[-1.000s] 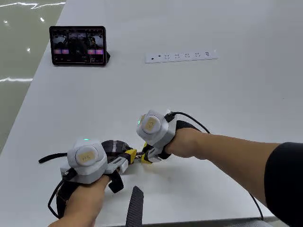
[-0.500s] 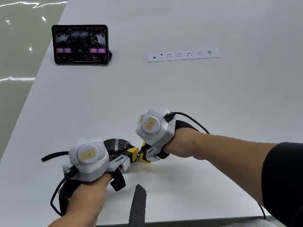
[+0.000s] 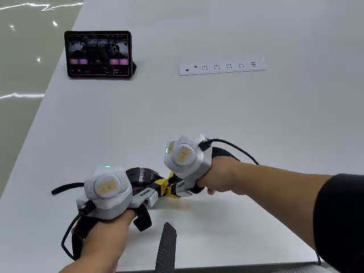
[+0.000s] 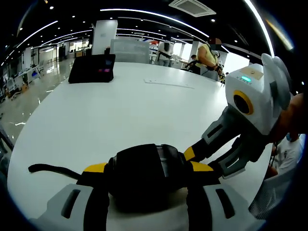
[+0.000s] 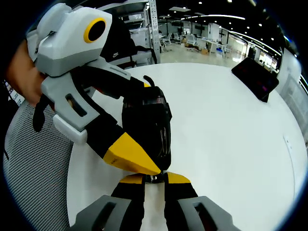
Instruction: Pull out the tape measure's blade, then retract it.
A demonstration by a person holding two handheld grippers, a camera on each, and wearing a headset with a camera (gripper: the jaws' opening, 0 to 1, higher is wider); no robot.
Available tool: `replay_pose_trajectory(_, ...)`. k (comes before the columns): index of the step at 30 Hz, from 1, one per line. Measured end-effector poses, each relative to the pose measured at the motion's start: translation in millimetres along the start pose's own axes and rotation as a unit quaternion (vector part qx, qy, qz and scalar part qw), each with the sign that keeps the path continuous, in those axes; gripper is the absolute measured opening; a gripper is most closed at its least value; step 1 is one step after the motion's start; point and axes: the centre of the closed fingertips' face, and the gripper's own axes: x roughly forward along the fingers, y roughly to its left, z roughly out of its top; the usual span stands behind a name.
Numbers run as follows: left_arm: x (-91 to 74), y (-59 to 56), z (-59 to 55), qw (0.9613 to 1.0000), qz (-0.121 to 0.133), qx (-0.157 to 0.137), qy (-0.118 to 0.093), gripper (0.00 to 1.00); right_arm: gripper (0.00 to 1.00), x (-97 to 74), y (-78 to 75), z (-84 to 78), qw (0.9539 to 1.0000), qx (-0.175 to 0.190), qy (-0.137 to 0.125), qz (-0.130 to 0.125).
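White workbench top (image 3: 267, 119), glossy floor to its left. At the far side a dark tablet with a lit screen (image 3: 99, 54) stands propped up. A white multi-socket power strip (image 3: 222, 66) lies flat, well to its right.

Near edge: black round-cased tape measure (image 5: 147, 120) sits on the bench between the two grippers.

Left gripper (image 4: 149, 167): yellow-tipped jaws sit around the case, one on each side, clamping it. A black wrist strap (image 3: 65, 187) trails from the case to the left across the bench.

Right gripper (image 5: 154, 179): jaws pressed together, pinching the small metal blade tip (image 5: 155, 178) right at the case's mouth. Yellow tips nearly touching the case. How far the blade is out: hardly any length visible between the jaws and the case.

In the head view both grippers meet nose to nose, with the case behind the left one. A black cable (image 3: 230, 147) runs back from the right gripper along the forearm.
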Motion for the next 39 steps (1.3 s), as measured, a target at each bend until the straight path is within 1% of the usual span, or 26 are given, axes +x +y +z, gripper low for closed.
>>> replay_pose_trajectory(4,-0.1,-0.1,0.5,1.0000,0.002,0.001,-0.003,0.62,0.12,-0.5,0.4,0.2,1.0000,0.000,-0.007,-0.004)
replay_pose_trajectory(8,0.3,-0.2,0.7,1.0000,0.003,-0.003,-0.003,0.62,0.12,-0.3,-0.3,0.3,0.9999,0.003,-0.006,-0.008)
replay_pose_trajectory(10,0.7,0.0,1.0,1.0000,0.005,-0.005,0.000,0.63,0.12,-0.3,-0.7,0.1,0.9998,0.013,-0.007,-0.011)
replay_pose_trajectory(12,1.3,0.3,1.7,0.9998,0.011,-0.013,0.006,0.63,0.12,-0.6,-1.1,-0.2,0.9998,0.014,-0.008,-0.014)
replay_pose_trajectory(13,1.8,0.2,1.8,0.9997,0.012,-0.017,0.011,0.63,0.12,-1.3,-2.6,-0.6,0.9995,0.024,-0.009,-0.017)
replay_pose_trajectory(14,2.4,0.4,2.1,0.9997,0.012,-0.015,0.012,0.63,0.13,-2.1,-3.1,-0.8,0.9992,0.035,-0.010,-0.016)
replay_pose_trajectory(17,2.4,0.5,1.4,0.9997,0.010,-0.015,0.017,0.63,0.14,-6.1,-4.4,-2.4,0.9990,0.041,-0.011,-0.014)
replay_pose_trajectory(20,2.1,0.0,2.0,0.9998,0.005,-0.008,0.018,0.63,0.15,-10.6,-5.1,-5.7,0.9989,0.042,-0.012,-0.015)
replay_pose_trajectory(23,1.0,-1.0,8.6,0.9999,-0.003,-0.011,0.010,0.64,0.16,-16.0,-7.4,-10.6,0.9987,0.046,-0.012,-0.020)
replay_pose_trajectory(25,1.7,-2.1,11.3,0.9999,-0.008,-0.009,0.010,0.66,0.15,-19.5,-9.8,-13.0,0.9984,0.049,-0.013,-0.025)
replay_pose_trajectory(28,2.7,-5.1,18.0,0.9998,-0.017,-0.001,0.004,0.70,0.16,-27.4,-14.4,-14.9,0.9969,0.068,-0.022,-0.033)
replay_pose_trajectory(30,3.0,-6.9,19.9,0.9997,-0.023,0.002,0.003,0.72,0.17,-32.1,-15.6,-16.5,0.9963,0.074,-0.024,-0.037)
replay_pose_trajectory(31,2.9,-8.0,21.0,0.9996,-0.027,0.004,0.003,0.74,0.19,-34.9,-17.2,-19.4,0.9953,0.085,-0.021,-0.042)
replay_pose_trajectory(32,3.1,-8.5,21.1,0.9996,-0.029,0.006,0.003,0.75,0.20,-37.0,-17.8,-20.7,0.9950,0.088,-0.021,-0.043)
replay_pose_trajectory(35,2.0,-10.3,22.2,0.9992,-0.038,0.011,0.003,0.78,0.21,-45.6,-17.1,-24.0,0.9943,0.092,-0.028,-0.048)
replay_pose_trajectory(39,-1.0,-12.7,21.0,0.9981,-0.059,0.018,0.005,0.84,0.25,-57.9,-13.0,-31.5,0.9921,0.108,-0.039,-0.051)
